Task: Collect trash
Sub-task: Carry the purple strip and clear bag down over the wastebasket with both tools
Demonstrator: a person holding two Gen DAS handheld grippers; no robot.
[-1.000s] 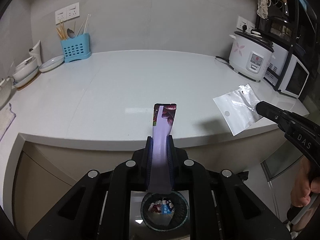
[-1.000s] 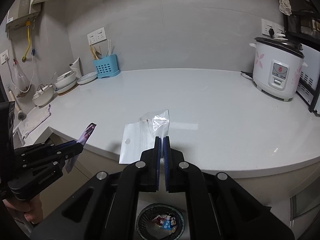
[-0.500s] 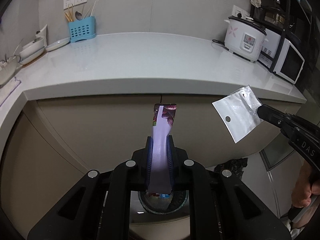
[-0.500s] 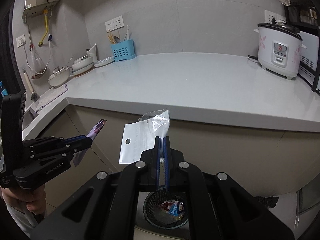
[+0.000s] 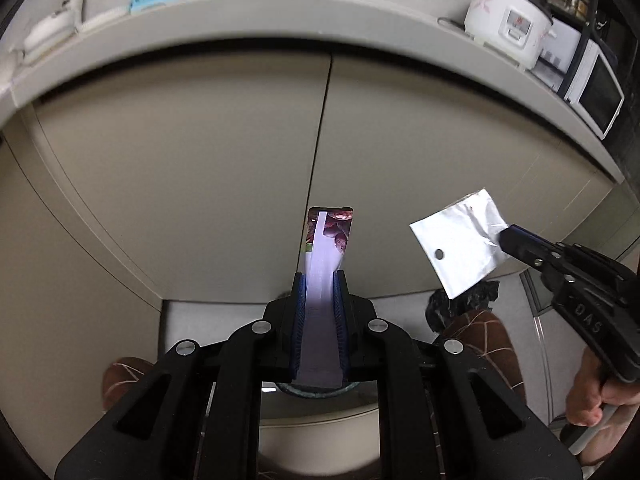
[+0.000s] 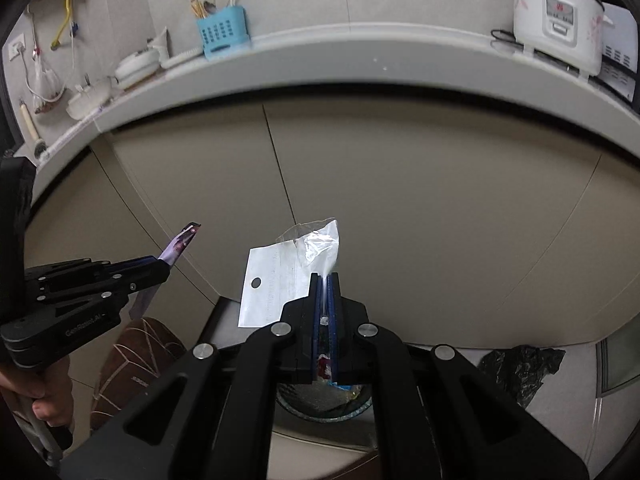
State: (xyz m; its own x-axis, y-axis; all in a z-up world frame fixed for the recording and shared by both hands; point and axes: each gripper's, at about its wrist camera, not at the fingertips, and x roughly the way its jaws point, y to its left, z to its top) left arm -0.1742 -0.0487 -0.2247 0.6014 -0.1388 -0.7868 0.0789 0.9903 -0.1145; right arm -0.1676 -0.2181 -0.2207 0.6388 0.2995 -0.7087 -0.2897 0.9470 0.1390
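Purple snack wrapper [image 5: 326, 248] is clamped between my left gripper [image 5: 320, 280] fingers, sticking up in front of the beige cabinet doors [image 5: 200, 180], below the counter [image 5: 280, 12] edge. My right gripper [image 6: 325, 280] has its fingers pinched together on a crinkly clear plastic bag [image 6: 280, 276] with a punched hole, held off to the right of the wrapper at about the same height. Right under both is the round trash bin [image 6: 320, 404] on the floor; looks like there's already some colourful trash in it, though it's mostly hidden. A crumpled black bag [image 6: 520, 368] lies on the floor, right.
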